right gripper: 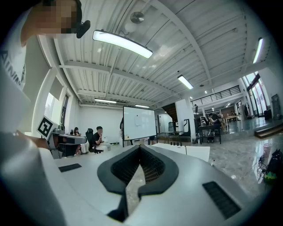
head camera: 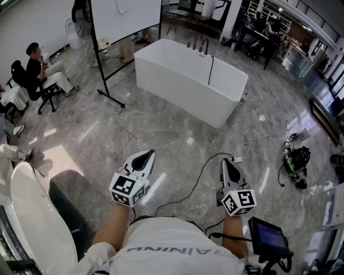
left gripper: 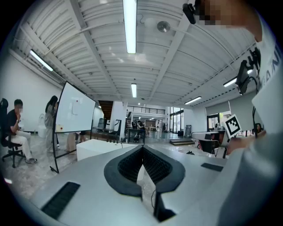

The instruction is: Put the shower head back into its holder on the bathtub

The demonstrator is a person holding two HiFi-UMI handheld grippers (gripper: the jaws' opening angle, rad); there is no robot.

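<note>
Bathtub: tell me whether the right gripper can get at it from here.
Probably not yet: the bathtub stands far across the floor from the right gripper, held close to the person. Only floor and a black cable lie between, so stepping closer looks unobstructed.

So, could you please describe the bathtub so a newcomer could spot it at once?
Start at the whiteboard on its black stand across the marble floor. Just right of it stands the bathtub, the only long white box there, dark taps on its far rim.

Head view looks steeply down; both gripper views level; all share distant bathtub.
</note>
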